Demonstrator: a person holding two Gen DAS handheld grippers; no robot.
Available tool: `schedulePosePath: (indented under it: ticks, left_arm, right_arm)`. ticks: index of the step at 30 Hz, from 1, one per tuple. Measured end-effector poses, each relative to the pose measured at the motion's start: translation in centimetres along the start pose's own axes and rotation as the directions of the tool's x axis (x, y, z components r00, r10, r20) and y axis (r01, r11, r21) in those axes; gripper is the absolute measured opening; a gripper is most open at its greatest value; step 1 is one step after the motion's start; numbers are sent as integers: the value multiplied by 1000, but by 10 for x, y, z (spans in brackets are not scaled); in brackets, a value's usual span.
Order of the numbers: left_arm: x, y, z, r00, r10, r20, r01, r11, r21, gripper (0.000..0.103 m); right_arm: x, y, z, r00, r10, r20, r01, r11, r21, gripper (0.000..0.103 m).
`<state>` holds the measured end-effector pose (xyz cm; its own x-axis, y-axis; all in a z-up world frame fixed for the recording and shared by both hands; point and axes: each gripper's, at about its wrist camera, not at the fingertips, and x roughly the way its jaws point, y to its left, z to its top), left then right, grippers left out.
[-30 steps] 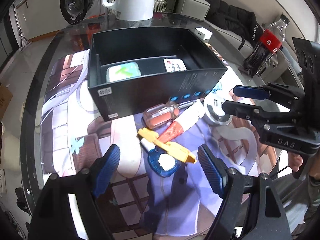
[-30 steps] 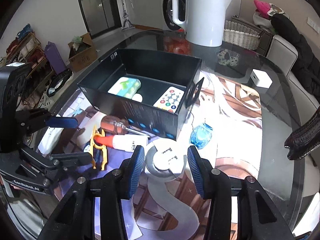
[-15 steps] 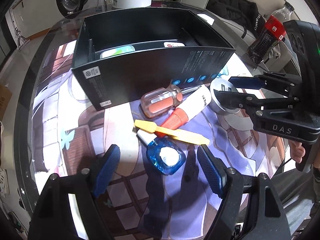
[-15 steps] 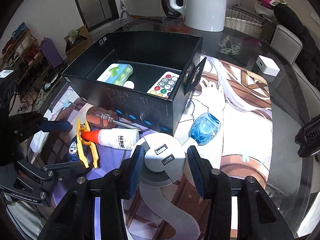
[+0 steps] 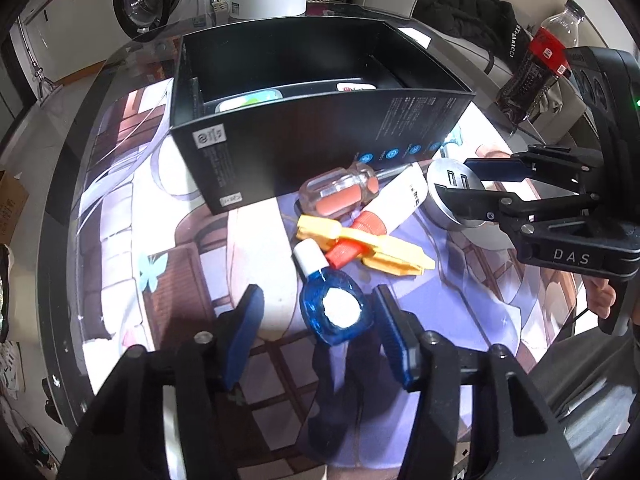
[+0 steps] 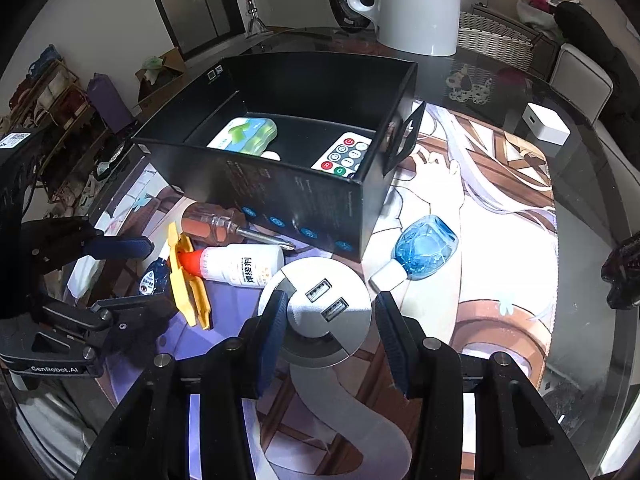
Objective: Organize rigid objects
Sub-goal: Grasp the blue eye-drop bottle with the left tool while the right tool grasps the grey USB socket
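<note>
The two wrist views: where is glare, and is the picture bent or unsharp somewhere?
Left wrist view: a white glare patch lies on the printed mat left of the blue bottle; straight edges of the black box bow outward.
Right wrist view: the mat is washed out to the right of the box; the kettle is cut off at the top; corners are dark.

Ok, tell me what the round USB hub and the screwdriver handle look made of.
Round USB hub: likely brushed metal or metal-look plastic; matte silver top with soft sheen. Screwdriver handle: clear hard plastic, glossy, with an orange core showing through.
</note>
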<state>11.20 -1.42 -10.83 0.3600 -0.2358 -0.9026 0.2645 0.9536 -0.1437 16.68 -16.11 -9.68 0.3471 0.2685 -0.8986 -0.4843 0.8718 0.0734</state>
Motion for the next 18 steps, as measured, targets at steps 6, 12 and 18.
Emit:
schedulePosePath:
  ticks: [6, 12, 18]
  left_arm:
    - [-5, 4, -4, 1000, -27, -10, 27, 1000, -6, 29]
    - [-8, 6, -2, 999, -35, 0, 35, 999, -9, 30]
    - [-6, 6, 0, 999, -39, 0, 39, 999, -19, 31]
  right_arm:
    - [-9, 8, 2, 999, 43, 11, -43, 999, 12, 46]
    - [-3, 4, 4, 998, 69, -3, -69, 997, 37, 47]
    - [1, 7, 3, 998, 69, -15, -68, 997, 29, 50]
